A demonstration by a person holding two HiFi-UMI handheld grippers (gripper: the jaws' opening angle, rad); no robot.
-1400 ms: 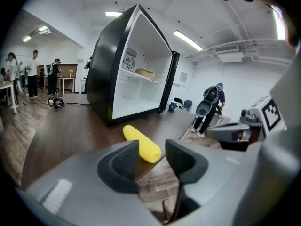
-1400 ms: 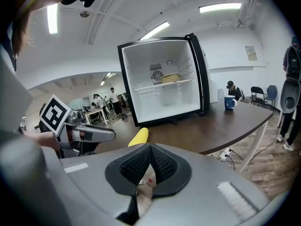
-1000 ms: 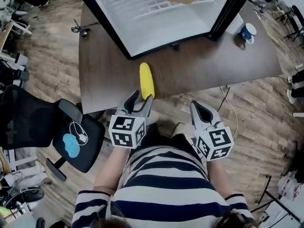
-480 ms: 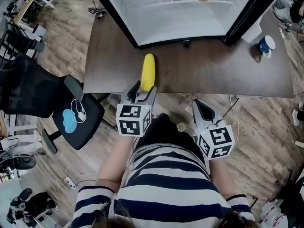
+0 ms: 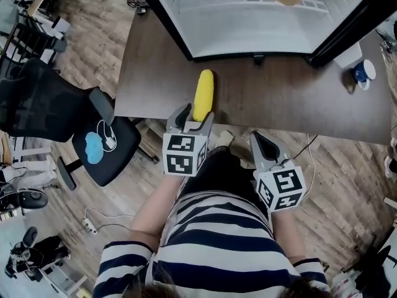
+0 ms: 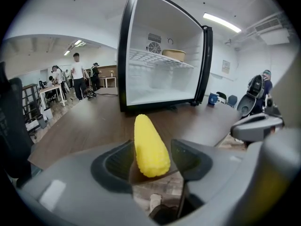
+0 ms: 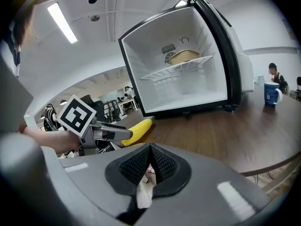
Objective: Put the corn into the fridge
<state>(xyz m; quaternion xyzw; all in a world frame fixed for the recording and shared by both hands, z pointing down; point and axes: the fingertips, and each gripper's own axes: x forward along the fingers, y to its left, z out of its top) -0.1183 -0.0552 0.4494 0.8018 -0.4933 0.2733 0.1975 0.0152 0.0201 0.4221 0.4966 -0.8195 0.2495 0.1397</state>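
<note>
A yellow corn cob (image 5: 204,94) lies on the dark wooden table (image 5: 279,98), close to its near edge and pointing at the open fridge (image 5: 248,23). My left gripper (image 5: 196,118) is open, its two jaws flanking the near end of the corn (image 6: 149,146) with a gap on each side. In the left gripper view my left gripper (image 6: 151,161) sits level with the table edge. My right gripper (image 5: 263,145) hangs in front of the table edge, to the right of the corn. Its jaws are shut with nothing between them (image 7: 150,162).
The fridge (image 6: 160,65) stands on the table with its door swung open; a tan bowl (image 6: 174,54) sits on its wire shelf. A blue mug (image 5: 361,72) stands at the table's right. A black office chair (image 5: 93,143) is to the left, on the floor.
My left gripper has crept forward, so its jaws now flank the corn's near end. The right gripper has stayed shut in front of the table.
</note>
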